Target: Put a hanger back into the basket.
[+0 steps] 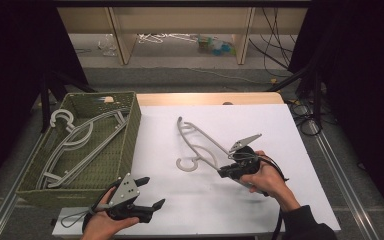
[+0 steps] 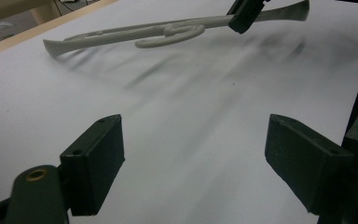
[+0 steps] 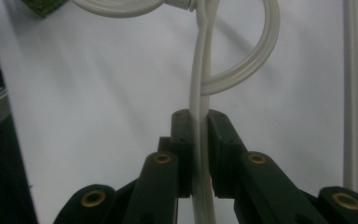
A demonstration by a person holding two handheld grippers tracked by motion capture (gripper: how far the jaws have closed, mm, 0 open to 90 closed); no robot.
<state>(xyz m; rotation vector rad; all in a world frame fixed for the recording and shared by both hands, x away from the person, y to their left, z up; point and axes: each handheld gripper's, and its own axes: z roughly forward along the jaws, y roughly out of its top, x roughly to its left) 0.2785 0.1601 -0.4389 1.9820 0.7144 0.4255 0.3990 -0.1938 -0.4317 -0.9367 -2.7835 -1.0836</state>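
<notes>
From the high view, my right gripper sits right of centre in the frame, its jaws pressed together on one arm of a pale grey plastic hanger. I hold it by that thin arm so the rest hangs free: the hanger stretches up and left from the grip over the white table sheet, hook curling at the middle of the frame. In the right gripper view the pads pinch the arm squarely, the hook loop curving just above them. The hanger seems slightly lifted off the sheet, though I cannot be sure. My left gripper rests at the lower left, jaws spread wide on nothing, waiting near the green woven basket at the left edge, where more hangers already lie, likely the destination
</notes>
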